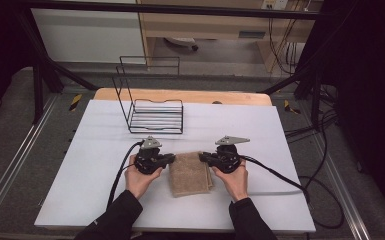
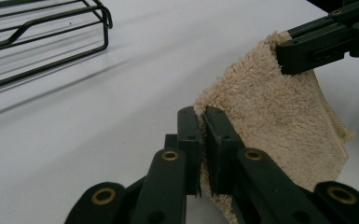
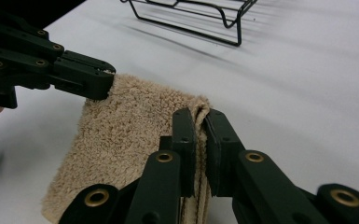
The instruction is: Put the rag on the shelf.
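Both pinching the folded tan towel nearer than the wire rack: left gripper one far corner, right gripper the other (jaws pressed together).

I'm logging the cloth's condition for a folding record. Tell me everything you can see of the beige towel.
The towel is a small beige terry cloth with a fuzzy pile, folded into a layered rectangle on the white table, in front of the black wire rack. Its far edge is lifted: the left tool is shut on one far corner, the right tool on the other, where stacked layers show. The near part rests on the table.
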`<state>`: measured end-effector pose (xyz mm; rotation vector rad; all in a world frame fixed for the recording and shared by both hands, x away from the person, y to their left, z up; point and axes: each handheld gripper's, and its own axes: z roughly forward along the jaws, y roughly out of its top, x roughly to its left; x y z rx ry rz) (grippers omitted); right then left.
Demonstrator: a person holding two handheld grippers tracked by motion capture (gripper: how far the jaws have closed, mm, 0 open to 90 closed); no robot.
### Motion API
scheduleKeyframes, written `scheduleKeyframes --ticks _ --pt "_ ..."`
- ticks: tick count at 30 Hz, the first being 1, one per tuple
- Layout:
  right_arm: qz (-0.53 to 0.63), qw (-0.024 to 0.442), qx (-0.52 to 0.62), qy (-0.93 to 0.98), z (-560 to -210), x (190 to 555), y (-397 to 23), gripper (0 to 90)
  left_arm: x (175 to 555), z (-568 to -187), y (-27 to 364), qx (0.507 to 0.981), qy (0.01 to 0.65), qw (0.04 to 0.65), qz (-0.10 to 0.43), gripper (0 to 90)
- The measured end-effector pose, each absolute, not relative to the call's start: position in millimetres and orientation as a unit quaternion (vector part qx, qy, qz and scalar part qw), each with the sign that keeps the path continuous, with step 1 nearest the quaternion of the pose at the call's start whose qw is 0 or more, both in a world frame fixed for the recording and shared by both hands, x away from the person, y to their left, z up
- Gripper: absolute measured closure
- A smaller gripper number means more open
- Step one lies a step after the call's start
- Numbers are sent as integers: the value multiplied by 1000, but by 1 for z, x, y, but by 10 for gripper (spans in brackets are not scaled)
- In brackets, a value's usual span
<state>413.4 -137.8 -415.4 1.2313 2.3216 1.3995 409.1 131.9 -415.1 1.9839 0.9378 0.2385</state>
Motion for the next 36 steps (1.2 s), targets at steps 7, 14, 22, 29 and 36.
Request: scheduleKeyframes --ticks 7,14,22,29,36 --pt "488 93 407 767 -408 405 -141 835 403 -403 133 799 367 465 104 851" --pt "503 111 396 760 -398 398 -141 835 398 -395 134 798 355 471 120 851" --pt "517 123 387 753 -388 394 -142 836 395 -383 137 795 345 482 129 852" --pt "531 132 379 746 -378 389 -139 836 393 -374 141 791 338 491 137 852" --pt "536 141 375 743 -373 388 -135 836 394 -368 144 790 337 492 145 852"
